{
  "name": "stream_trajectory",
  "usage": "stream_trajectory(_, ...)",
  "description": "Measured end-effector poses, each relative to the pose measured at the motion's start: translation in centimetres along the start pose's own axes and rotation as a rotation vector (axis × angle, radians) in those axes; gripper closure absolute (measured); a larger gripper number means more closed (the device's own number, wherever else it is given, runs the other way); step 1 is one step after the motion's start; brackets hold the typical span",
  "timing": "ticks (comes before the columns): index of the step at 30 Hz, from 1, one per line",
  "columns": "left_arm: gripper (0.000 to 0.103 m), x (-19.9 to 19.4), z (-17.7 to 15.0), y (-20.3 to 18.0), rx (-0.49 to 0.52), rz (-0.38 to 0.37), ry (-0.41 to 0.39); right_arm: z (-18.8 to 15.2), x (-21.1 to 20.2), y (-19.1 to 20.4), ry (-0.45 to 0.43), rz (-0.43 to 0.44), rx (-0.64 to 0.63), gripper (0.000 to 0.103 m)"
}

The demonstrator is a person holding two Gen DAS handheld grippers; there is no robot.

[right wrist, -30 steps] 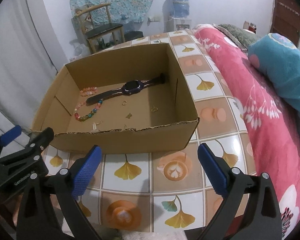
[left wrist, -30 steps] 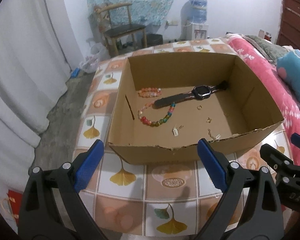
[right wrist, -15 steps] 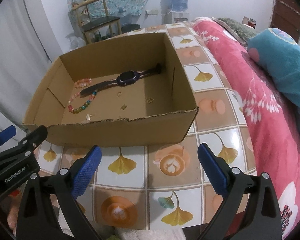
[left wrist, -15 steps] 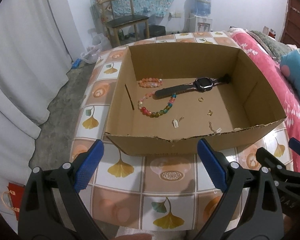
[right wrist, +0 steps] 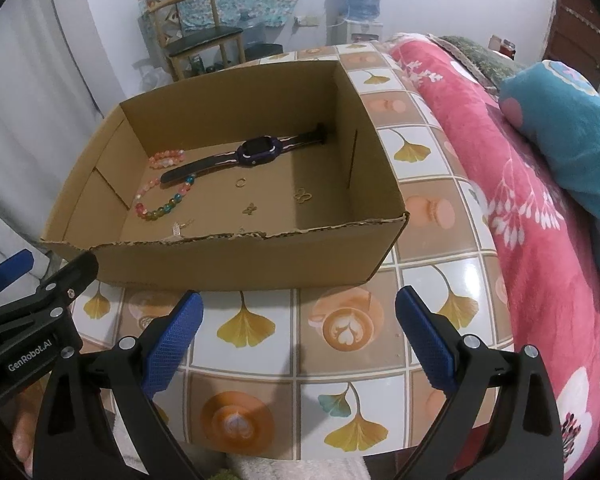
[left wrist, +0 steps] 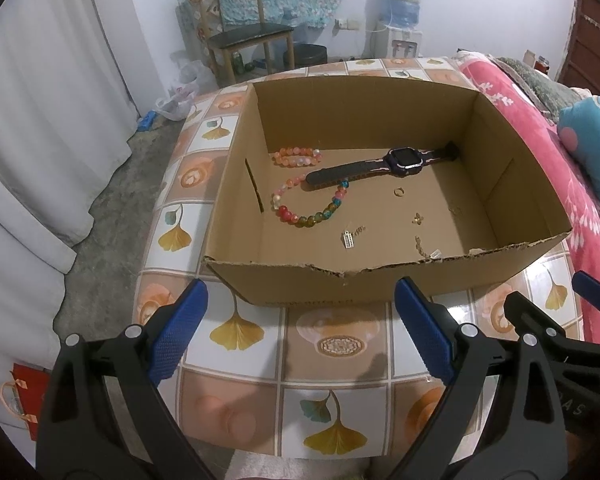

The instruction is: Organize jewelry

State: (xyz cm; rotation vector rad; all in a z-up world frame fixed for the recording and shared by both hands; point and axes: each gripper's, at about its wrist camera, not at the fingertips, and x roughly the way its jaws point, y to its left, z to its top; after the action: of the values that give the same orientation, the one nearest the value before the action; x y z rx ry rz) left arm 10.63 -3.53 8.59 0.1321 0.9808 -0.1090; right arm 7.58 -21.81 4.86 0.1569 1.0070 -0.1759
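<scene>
Brown cardboard makes up the open box (left wrist: pixel 384 280), which is set on a table (left wrist: pixel 332 344) covered in a cloth with yellow leaves and coffee cups. The jewelry is all seen lying on the floor of the box. A dark watch (left wrist: pixel 384 164) is laid flat near the back wall, with one end of its strap pushed into the far right corner. A small pink bead bracelet (left wrist: pixel 297 157) is seen by the back left. A longer string of coloured beads (left wrist: pixel 312 210) is curved in front of it, and part of it is hidden under the watch strap. A little gold ring (left wrist: pixel 399 191) is seen just in front of the watch. Smaller gold and silver bits are scattered closer to the torn front edge; they are too tiny to be named for sure. In the right wrist view the closest ones are partly cut off by the front wall of the box.

The left gripper (left wrist: pixel 300 332) is held over the table in front of the box, with its blue pads spread wide and nothing between them. The right gripper (right wrist: pixel 300 336) is held the same way, wide apart and with nothing in it. The two are side by side, apart from the box. A pink blanket (right wrist: pixel 540 240) is seen to the right.
</scene>
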Motion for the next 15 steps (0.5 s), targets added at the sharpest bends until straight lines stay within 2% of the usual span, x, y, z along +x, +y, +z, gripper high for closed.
stream_trajectory(15, 0.012, 0.13, -0.07, 0.46, -0.026, -0.019, 0.021, 0.07, -0.06, -0.03, 0.002, -0.001, -0.003, 0.009)
